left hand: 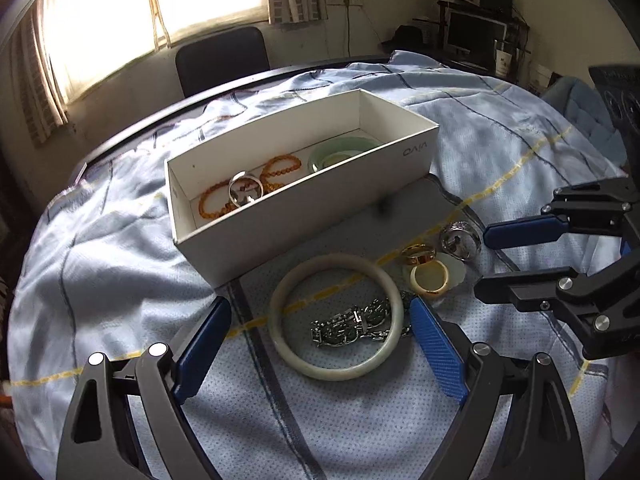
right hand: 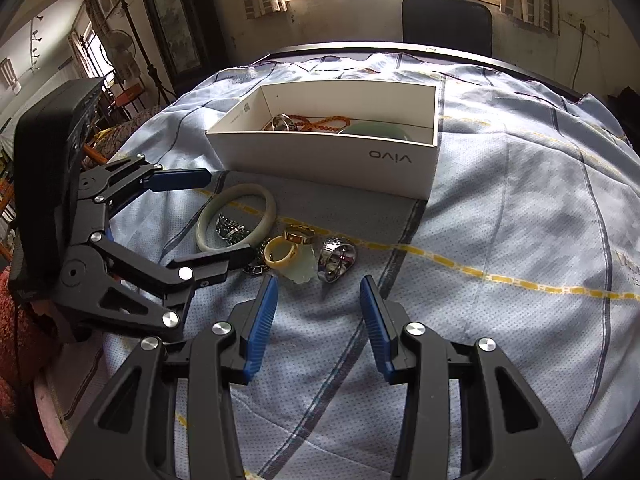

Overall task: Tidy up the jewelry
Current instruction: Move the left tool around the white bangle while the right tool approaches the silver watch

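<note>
Two grippers, left [left hand: 320, 316] and right [right hand: 318, 298], I hold spread, empty; bare cloth [right hand: 520, 240] right of box [right hand: 320, 156].

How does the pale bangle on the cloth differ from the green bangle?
The pale bangle lies out on the cloth in front of the box; the green bangle sits inside the box. The pale bangle is whitish, the green bangle light green. A silver chain lies partly inside the pale bangle; nothing shows inside the green bangle, though the box wall hides part of it. Both are smooth rings lying flat.
</note>
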`<state>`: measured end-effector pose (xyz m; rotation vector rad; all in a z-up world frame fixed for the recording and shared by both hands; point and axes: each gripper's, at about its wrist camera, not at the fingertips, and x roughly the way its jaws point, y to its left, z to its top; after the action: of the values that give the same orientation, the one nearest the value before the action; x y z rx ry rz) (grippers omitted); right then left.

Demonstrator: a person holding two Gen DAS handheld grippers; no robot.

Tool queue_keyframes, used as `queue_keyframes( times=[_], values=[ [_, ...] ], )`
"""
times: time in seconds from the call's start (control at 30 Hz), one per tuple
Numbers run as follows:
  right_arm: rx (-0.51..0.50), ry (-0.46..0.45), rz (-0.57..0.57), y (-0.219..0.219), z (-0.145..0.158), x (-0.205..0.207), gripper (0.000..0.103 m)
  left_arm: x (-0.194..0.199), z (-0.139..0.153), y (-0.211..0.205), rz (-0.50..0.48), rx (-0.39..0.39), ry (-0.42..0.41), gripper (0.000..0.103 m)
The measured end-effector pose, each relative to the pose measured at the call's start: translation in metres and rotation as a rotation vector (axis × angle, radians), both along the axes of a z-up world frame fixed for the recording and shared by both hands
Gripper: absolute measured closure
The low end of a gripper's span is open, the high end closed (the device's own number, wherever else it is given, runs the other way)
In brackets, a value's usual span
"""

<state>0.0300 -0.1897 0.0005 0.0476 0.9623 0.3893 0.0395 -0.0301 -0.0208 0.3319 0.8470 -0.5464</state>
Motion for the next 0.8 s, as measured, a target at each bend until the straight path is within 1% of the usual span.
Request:
queue_keyframes(
  times=[0.07, 0.13, 0.37, 0.6, 0.8],
  values=[
    [0.004, 0.002, 0.002, 0.0, 0.0, 0.0, 0.061, 0.003, -0.001, 0.004, 0.001, -0.023, 0.028, 0.013],
    [0.005, 0.001, 0.003, 0.0, 0.001, 0.0, 0.061, 0.003, -0.002, 0.004, -0.004, -0.031, 0.04, 0.016],
    [0.012, -0.002, 0.001, -0.001, 0.004, -0.001, 0.061, -0.001, -0.002, 0.0, -0.045, -0.03, 0.043, 0.032],
    [0.012, 0.002, 0.0, -0.001, 0.003, -0.001, 0.061, -0.003, -0.001, -0.001, -0.048, -0.029, 0.035, 0.033],
    [0.015, 0.001, 0.0, -0.001, 0.003, 0.0, 0.061, -0.008, 0.006, 0.005, -0.033, -0.059, 0.038, 0.033]
  ],
)
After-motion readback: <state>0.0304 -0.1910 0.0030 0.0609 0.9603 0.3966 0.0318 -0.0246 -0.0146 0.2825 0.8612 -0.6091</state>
